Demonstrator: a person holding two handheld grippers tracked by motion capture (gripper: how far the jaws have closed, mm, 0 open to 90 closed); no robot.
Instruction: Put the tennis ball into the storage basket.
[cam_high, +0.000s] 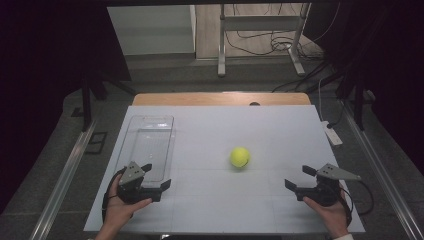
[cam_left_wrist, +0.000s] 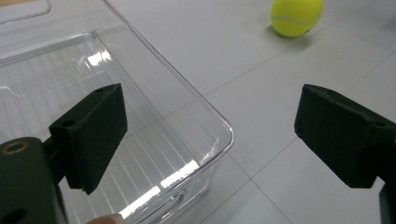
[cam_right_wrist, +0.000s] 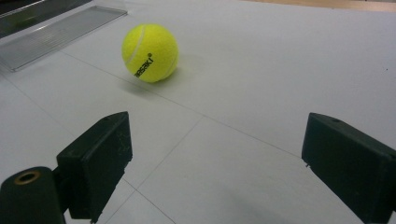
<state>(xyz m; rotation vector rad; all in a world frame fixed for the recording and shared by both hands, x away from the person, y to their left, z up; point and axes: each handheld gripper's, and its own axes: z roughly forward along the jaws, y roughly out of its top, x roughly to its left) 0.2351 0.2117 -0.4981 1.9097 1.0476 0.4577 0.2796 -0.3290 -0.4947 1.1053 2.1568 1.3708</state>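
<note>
On your left, the clear plastic tray (cam_high: 150, 142) lies lengthwise along the left side of the white board (cam_high: 215, 210), empty as far as you can see. Your left gripper (cam_high: 157, 179) hovers at the tray's near end with its jaws standing wide apart and nothing between them; in the left gripper view, one jaw hangs over the tray's floor and the other over the bare board, so the near corner of the tray (cam_left_wrist: 219, 140) sits in the gap without touching either pad.

In the middle, the tennis ball (cam_high: 240, 157) rests on the board, well apart from the tray and from both grippers. It is free to roll, so treat it gently.

On your right, your right gripper (cam_high: 298, 180) sits low near the board's front right, jaws spread wide and empty, pointing toward the ball (cam_right_wrist: 149, 52).

The step in hand looks like picking up the ball, most likely to put it in the tray. Bring the right gripper in level and straight, so the ball ends up centred between the pads before you squeeze. Come in slowly; a nudge from one jaw tip would send it rolling. Close at the ball's widest part, not above it, or it may squirt out. Hold the left gripper clear of the tray's rim, ready to steady it if needed.
</note>
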